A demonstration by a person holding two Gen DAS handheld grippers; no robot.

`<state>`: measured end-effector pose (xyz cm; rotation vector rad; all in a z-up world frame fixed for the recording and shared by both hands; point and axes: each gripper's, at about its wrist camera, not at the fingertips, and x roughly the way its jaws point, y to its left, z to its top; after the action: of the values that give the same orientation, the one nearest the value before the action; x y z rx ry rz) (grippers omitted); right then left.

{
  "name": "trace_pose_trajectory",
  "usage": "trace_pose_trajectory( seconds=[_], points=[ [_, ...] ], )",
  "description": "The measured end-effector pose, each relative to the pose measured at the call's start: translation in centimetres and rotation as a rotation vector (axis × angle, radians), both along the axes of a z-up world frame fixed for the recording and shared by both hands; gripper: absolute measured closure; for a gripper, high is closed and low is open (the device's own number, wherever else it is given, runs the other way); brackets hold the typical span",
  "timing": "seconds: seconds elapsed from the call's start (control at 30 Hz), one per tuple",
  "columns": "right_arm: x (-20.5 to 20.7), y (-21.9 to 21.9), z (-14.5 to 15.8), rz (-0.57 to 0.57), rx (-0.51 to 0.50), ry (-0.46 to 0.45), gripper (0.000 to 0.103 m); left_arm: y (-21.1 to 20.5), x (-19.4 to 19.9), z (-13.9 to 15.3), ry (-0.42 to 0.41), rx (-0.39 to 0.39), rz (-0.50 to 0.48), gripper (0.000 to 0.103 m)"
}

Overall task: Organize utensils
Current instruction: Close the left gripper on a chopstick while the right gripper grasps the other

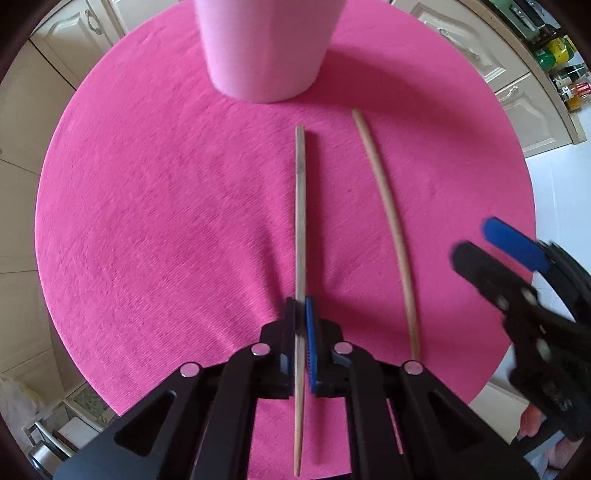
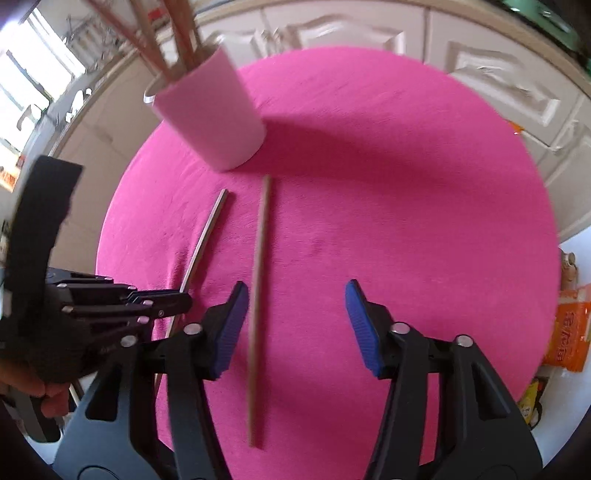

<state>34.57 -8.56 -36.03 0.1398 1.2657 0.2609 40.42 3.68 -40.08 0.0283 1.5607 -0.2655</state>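
One chopstick (image 1: 300, 236) is clamped in the left tool (image 1: 303, 314); the right tool (image 2: 293, 317), spread wide, straddles another chopstick (image 2: 258, 280). Closing is judged next, then transfer to the pink cup (image 2: 214, 114) at upper left.

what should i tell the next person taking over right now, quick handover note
Left tongs: shut on the left chopstick, which lies flat on the pink mat.
Right tongs: open, hanging over the right chopstick, not gripping it.
Cup: stands at the far side of the mat, with several sticks already in it.
Done: some sticks are in the cup.
Left: lift the gripped chopstick into the cup, then probably close the right tongs on the other one and drop it in too.
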Motion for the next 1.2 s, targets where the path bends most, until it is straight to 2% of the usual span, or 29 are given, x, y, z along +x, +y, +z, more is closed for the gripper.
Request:
trace_pose_trajectory(
  seconds=[0.1,0.17,0.4,0.47,0.53,0.6,0.73,0.97,1.1,1.2],
  points=[
    [1.4,1.8,-0.8,0.025,0.002,0.049,0.069,2.0,-0.2,0.1,0.015,-0.023,0.009,0.097],
    [2.4,2.8,-1.3,0.035,-0.009,0.077,0.07,2.9,-0.1,0.2,0.016,-0.033,0.018,0.097],
    [4.5,5.0,-3.0,0.058,-0.065,0.157,0.083,7.0,0.9,0.4,0.04,-0.084,0.021,0.097],
    [4.8,5.5,-3.1,0.064,-0.085,0.158,0.085,7.1,1.9,0.1,0.04,-0.089,0.021,0.097],
    [5.1,5.8,-3.2,0.069,-0.107,0.16,0.092,6.4,3.4,0.5,0.033,-0.095,0.018,0.097],
    [5.3,6.2,-3.2,0.081,-0.131,0.157,0.095,6.5,4.3,0.7,0.027,-0.089,0.019,0.096],
    [5.2,5.6,-3.4,0.081,-0.113,0.165,0.097,6.3,6.8,0.9,0.023,-0.082,0.031,0.092],
    [3.6,2.5,-3.4,0.042,-0.056,0.21,0.097,5.5,9.4,0.6,0.026,-0.003,0.009,0.091],
    [3.5,1.9,-3.8,0.043,-0.06,0.241,0.097,4.4,9.9,0.8,0.004,0.061,-0.039,0.095],
    [3.8,2.5,-4.2,0.049,-0.078,0.257,0.097,3.9,9.9,1.0,-0.005,0.074,-0.043,0.096]
  ],
)
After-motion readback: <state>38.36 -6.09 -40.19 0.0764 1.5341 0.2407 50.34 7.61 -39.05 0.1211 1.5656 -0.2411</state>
